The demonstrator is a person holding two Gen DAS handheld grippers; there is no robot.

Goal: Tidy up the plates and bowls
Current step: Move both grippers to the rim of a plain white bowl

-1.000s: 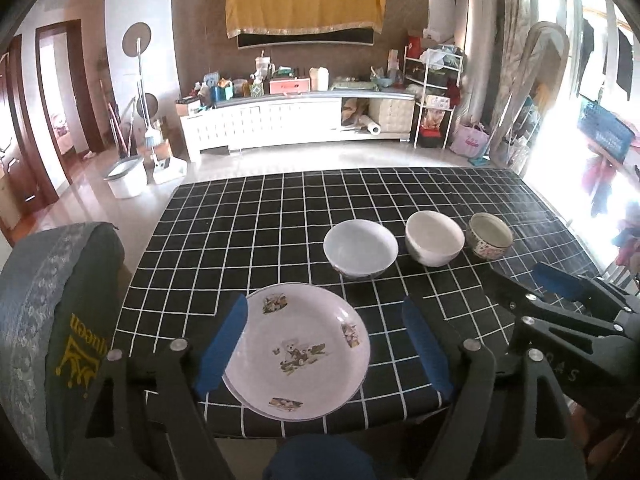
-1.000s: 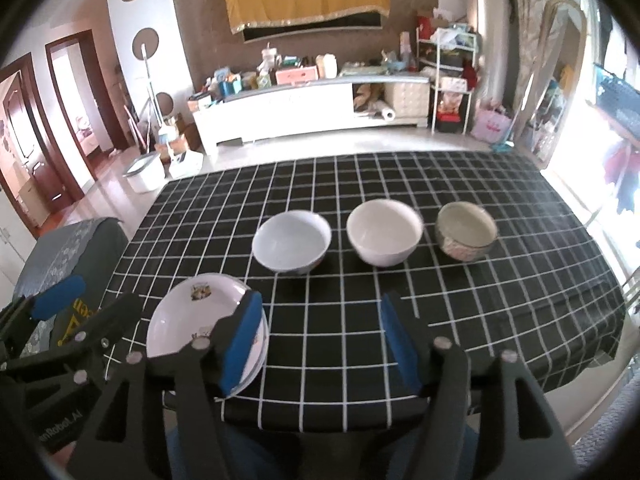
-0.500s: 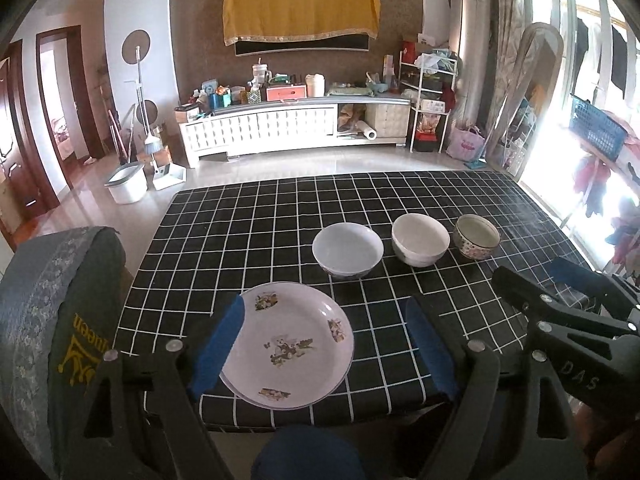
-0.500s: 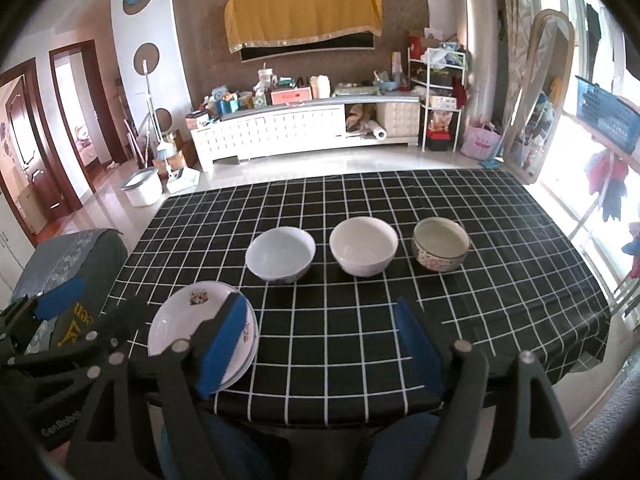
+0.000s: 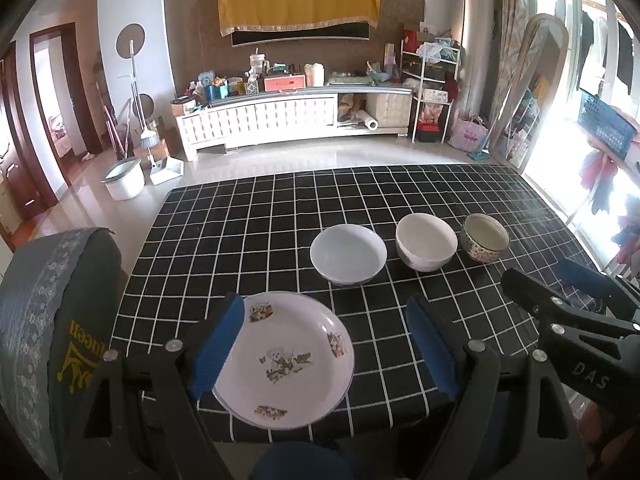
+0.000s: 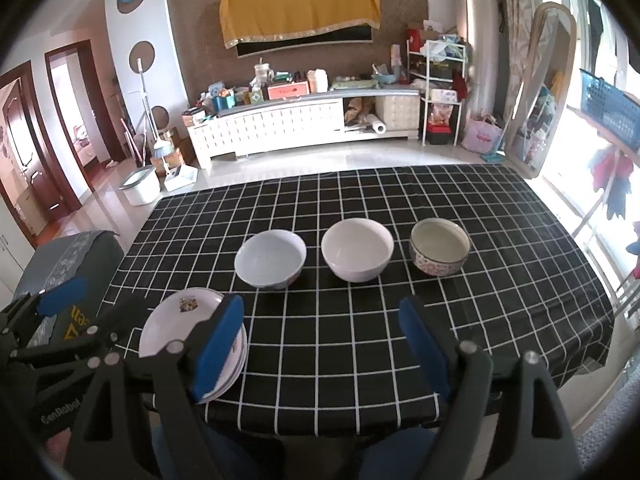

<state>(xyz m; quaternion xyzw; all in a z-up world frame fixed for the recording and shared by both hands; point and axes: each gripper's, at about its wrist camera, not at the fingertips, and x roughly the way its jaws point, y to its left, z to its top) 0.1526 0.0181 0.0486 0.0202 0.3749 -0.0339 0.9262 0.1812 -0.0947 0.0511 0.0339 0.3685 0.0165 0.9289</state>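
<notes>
The left gripper (image 5: pixel 326 344) hangs with its fingers spread wide and nothing pinched; between them, nearer the left finger, lies the printed plate (image 5: pixel 286 360), whose near rim reaches almost to the near edge of the tabletop (image 5: pixel 240 240). From the right wrist view this plate (image 6: pixel 176 320) shows as the top of a small stack, though the left finger of the right gripper (image 6: pixel 322 342) covers much of it, so the count of plates cannot be told. The right gripper's fingers also stand wide apart and hold nothing, with bare checked cloth between them. Beyond the fingertips three bowls sit in a row, near one another but apart: a pale blue bowl (image 6: pixel 270 258), a white bowl (image 6: pixel 357 255) and a patterned bowl (image 6: pixel 439 251). The far half of the tabletop is open cloth up to its far edge. Left of the left finger a chair back (image 5: pixel 52 320) rises close beside the tabletop's edge. The right gripper (image 5: pixel 568 312) enters the left wrist view at the right, partly cut off.
</notes>
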